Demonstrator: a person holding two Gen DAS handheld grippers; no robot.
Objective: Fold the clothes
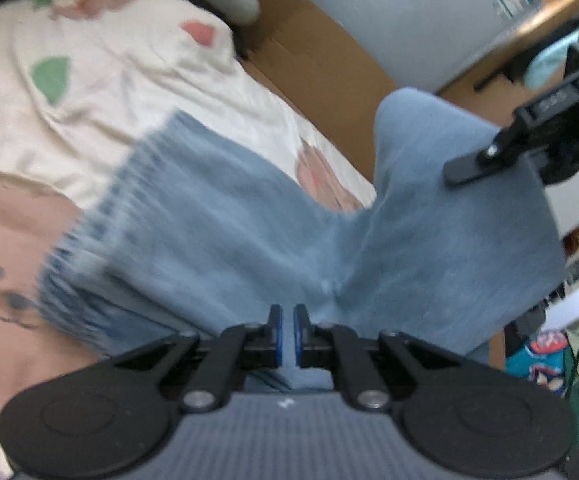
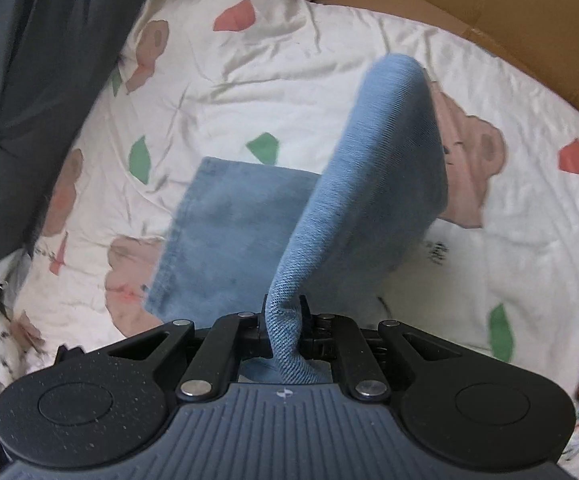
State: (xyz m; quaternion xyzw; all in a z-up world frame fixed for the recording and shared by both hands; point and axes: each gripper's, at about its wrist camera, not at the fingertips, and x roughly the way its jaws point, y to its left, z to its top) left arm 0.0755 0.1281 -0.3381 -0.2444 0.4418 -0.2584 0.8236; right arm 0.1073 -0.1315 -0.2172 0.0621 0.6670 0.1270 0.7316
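Both grippers pinch the light-blue denim garment [image 2: 245,220]: left gripper [image 1: 288,334] lower centre, right gripper [image 2: 285,332] likewise. Lifted over the cream patterned quilt [image 2: 329,92], one flap arches, probably for folding across.

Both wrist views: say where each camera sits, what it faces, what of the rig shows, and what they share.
Left wrist: on the left hand-held gripper, facing blue jeans on a bedspread; the right hand-held gripper shows.
Right wrist: on the right hand-held gripper, facing down at its pinched denim; own fingers show.
Shared: jeans, bedspread, cardboard.
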